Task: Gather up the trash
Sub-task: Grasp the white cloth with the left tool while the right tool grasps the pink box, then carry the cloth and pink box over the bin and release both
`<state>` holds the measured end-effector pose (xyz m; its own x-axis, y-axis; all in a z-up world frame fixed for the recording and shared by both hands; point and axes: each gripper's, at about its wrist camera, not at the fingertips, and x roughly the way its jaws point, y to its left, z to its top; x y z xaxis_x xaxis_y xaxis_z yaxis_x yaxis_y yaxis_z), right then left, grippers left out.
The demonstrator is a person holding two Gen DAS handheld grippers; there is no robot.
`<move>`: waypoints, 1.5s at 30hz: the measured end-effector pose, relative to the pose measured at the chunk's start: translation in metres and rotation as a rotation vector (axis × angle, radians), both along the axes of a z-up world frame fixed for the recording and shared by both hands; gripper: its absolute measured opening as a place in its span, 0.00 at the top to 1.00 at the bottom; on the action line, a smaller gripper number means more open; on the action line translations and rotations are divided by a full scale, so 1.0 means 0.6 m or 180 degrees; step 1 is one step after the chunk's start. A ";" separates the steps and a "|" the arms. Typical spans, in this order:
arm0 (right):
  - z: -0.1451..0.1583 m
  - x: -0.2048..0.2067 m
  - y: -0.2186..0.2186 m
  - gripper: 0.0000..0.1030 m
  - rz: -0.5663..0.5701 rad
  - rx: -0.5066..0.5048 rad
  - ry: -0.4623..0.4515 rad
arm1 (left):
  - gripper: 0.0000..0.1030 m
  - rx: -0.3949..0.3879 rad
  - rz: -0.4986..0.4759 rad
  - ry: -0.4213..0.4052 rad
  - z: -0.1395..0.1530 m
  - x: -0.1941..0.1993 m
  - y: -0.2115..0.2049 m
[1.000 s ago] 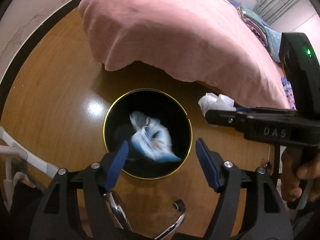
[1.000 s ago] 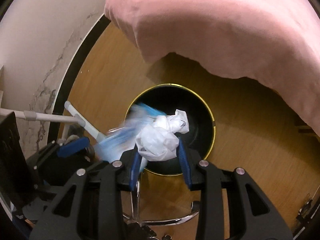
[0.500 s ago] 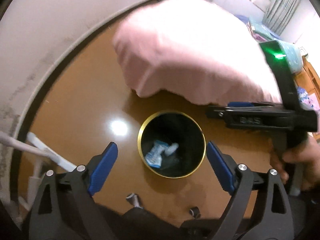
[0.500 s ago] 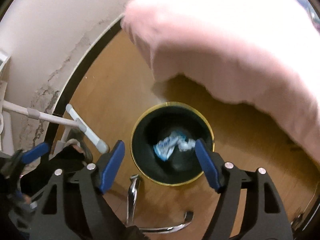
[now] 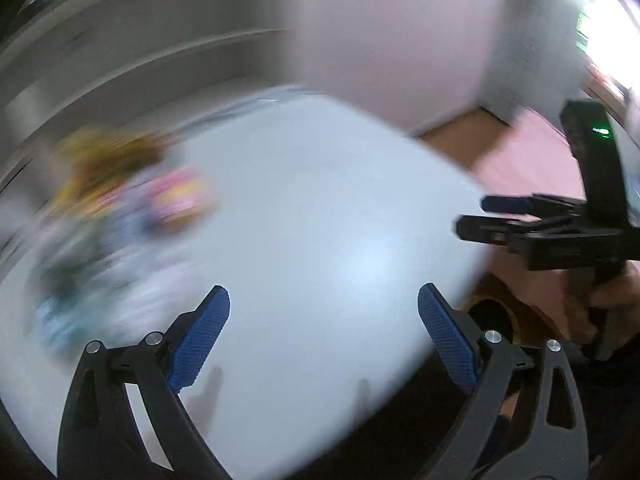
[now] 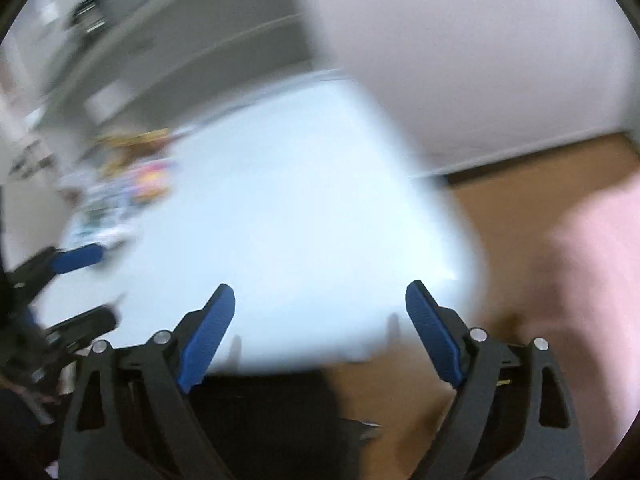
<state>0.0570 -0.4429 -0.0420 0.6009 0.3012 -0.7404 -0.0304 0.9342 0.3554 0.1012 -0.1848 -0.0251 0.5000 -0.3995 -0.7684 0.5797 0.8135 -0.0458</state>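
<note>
Left wrist view shows the left gripper (image 5: 324,332) over a white table (image 5: 320,220), its jaws opening wide with nothing between them. Blurred colourful trash (image 5: 132,200) lies at the table's far left. The right gripper (image 6: 320,328) is also opening, empty.

Motion blur smears both views: on the left of the white desk (image 5: 320,240) a heap of coloured things (image 5: 120,208) is only yellow, pink and green streaks, so what they are cannot be told. In the left wrist view the bin (image 5: 494,316) shows at lower right only as a sliver of dark mouth and gold rim, hidden behind the desk edge. In the right wrist view the pink bed cover (image 6: 592,280) is a soft blur cut off by the right edge.
</note>
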 end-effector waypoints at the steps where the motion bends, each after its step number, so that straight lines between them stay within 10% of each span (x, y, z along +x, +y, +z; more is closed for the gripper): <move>1: 0.004 0.020 0.032 0.18 0.0147 0.0068 0.0023 | 0.10 -0.0003 0.0166 -0.0005 0.001 0.008 0.036; 9: 0.035 0.169 0.260 0.18 0.0802 -0.0324 -0.0058 | 0.11 -0.0201 0.1402 0.0209 -0.032 0.060 0.313; 17: -0.003 0.283 0.258 0.21 0.0781 -0.0410 0.0182 | 0.11 -0.0395 0.1414 0.0299 -0.052 0.086 0.356; 19: -0.007 0.285 0.259 0.33 0.0821 -0.0452 0.0150 | 0.11 -0.0429 0.1381 0.0342 -0.062 0.108 0.353; 20: -0.007 0.288 0.269 0.57 0.0838 -0.0479 0.0147 | 0.11 -0.0449 0.1371 0.0377 -0.067 0.121 0.353; 29: 0.009 0.210 0.259 0.57 0.0834 -0.0534 0.0011 | 0.11 -0.0497 0.1451 0.0412 -0.075 0.159 0.352; 32: 0.013 0.186 0.248 0.57 0.0811 -0.0495 -0.0007 | 0.34 -0.0438 0.1378 0.0359 -0.074 0.160 0.344; 34: 0.015 0.168 0.239 0.57 0.0775 -0.0487 -0.0024 | 0.72 -0.0440 0.1267 0.0403 -0.073 0.158 0.337; 36: 0.018 0.154 0.232 0.57 0.0743 -0.0505 -0.0051 | 0.81 -0.0389 0.1271 0.0336 -0.067 0.150 0.337; 45: 0.035 0.080 0.135 0.57 0.0290 -0.0399 -0.0181 | 0.86 -0.0308 0.1140 -0.0169 0.027 0.088 0.304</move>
<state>0.1053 -0.3616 -0.0212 0.6173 0.2638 -0.7412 -0.1338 0.9636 0.2315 0.1537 -0.0021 -0.0088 0.6594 -0.2615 -0.7048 0.2628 0.9586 -0.1098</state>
